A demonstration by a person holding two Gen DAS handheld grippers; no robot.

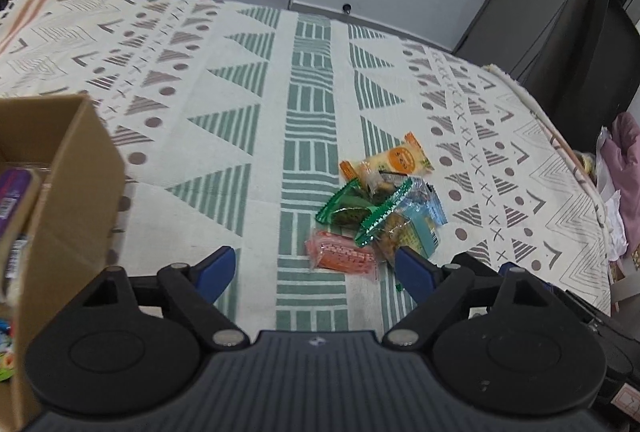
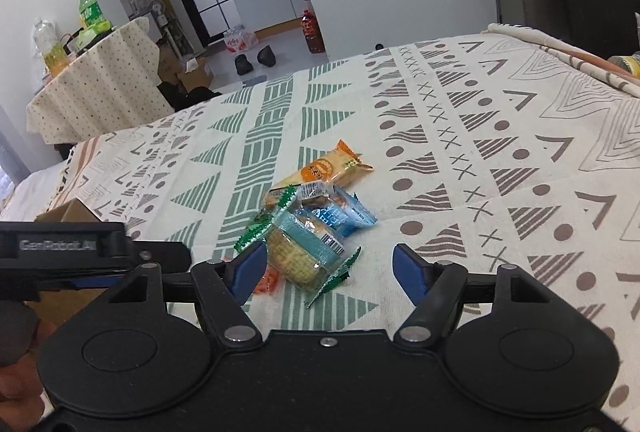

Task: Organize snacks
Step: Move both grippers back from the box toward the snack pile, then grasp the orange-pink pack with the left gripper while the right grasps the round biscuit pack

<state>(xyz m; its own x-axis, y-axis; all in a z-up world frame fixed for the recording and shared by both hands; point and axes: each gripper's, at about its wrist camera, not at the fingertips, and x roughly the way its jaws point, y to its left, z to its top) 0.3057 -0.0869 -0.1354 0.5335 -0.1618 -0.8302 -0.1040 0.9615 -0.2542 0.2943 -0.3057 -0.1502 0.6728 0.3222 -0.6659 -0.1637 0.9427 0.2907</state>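
A small pile of wrapped snacks (image 1: 380, 208) lies on the patterned tablecloth (image 1: 240, 112). It holds an orange packet (image 1: 400, 158), a green packet (image 1: 348, 210), a teal cracker packet (image 1: 412, 232) and a red packet (image 1: 342, 254). My left gripper (image 1: 316, 274) is open just in front of the red packet, with nothing between its fingers. My right gripper (image 2: 330, 270) is also open. The cracker packet (image 2: 304, 252) lies between its fingers, close to the left pad (image 2: 248, 268). The orange packet (image 2: 324, 168) and a blue packet (image 2: 346, 214) lie beyond.
An open cardboard box (image 1: 68, 192) with packets inside stands at the left of the table. A dark chair (image 1: 580, 64) is at the table's far right edge. Beyond the table are a draped side table with bottles (image 2: 92, 84), shoes and a red bottle (image 2: 312, 32) on the floor.
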